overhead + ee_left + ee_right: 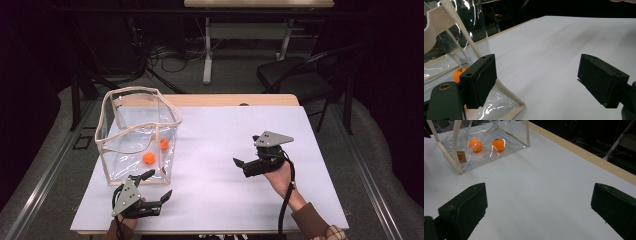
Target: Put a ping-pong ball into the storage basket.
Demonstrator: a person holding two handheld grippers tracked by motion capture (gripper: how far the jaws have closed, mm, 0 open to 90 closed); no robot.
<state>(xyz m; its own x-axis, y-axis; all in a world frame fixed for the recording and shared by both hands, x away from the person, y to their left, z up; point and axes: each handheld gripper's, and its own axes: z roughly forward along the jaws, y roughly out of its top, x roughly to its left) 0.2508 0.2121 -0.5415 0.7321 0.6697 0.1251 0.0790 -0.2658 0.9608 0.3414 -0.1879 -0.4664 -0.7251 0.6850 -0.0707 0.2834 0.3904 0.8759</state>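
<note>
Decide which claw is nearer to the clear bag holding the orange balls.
Left. The left claw sits open right at the clear bag's near corner; the right claw, also open, hovers well off to the bag's side across bare table.

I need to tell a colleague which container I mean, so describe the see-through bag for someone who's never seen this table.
On the white table, look at its left side, just beyond the left tongs. The clear bag stands open there, beige-trimmed, with two orange balls inside; nothing else on the table is transparent.
</note>
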